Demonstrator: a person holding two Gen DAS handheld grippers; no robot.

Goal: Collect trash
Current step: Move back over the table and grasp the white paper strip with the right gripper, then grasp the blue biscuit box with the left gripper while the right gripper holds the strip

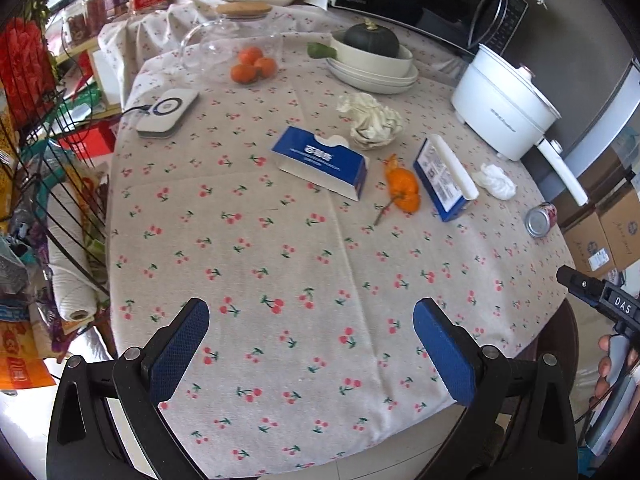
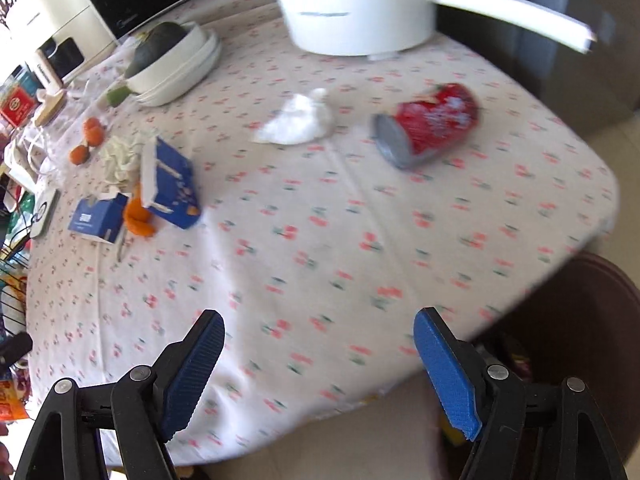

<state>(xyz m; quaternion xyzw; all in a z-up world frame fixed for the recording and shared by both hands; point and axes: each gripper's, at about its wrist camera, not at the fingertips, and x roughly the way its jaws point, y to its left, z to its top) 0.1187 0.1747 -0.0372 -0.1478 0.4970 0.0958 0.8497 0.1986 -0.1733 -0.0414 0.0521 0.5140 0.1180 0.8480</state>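
On the cherry-print tablecloth (image 1: 280, 264) lie two blue cartons (image 1: 320, 164) (image 1: 440, 178), orange peel (image 1: 402, 190), a large crumpled paper wad (image 1: 370, 122), a small white tissue (image 1: 494, 181) and a tipped red can (image 1: 541, 220). My left gripper (image 1: 312, 320) hovers open above the near cloth, nothing between its blue pads. In the right wrist view my right gripper (image 2: 320, 334) also stands open over the table's near edge, well short of the red can (image 2: 430, 124) and the tissue (image 2: 298, 120). The blue cartons (image 2: 172, 184) (image 2: 98, 218) and peel (image 2: 138, 216) lie far left.
A white electric pot (image 1: 504, 104) with a long handle stands at the right rear, a bowl stack with a dark squash (image 1: 372, 60) behind, whole oranges (image 1: 252, 66) by a glass jug, a white scale (image 1: 168, 112) at left. A wire rack (image 1: 48, 200) crowds the left side.
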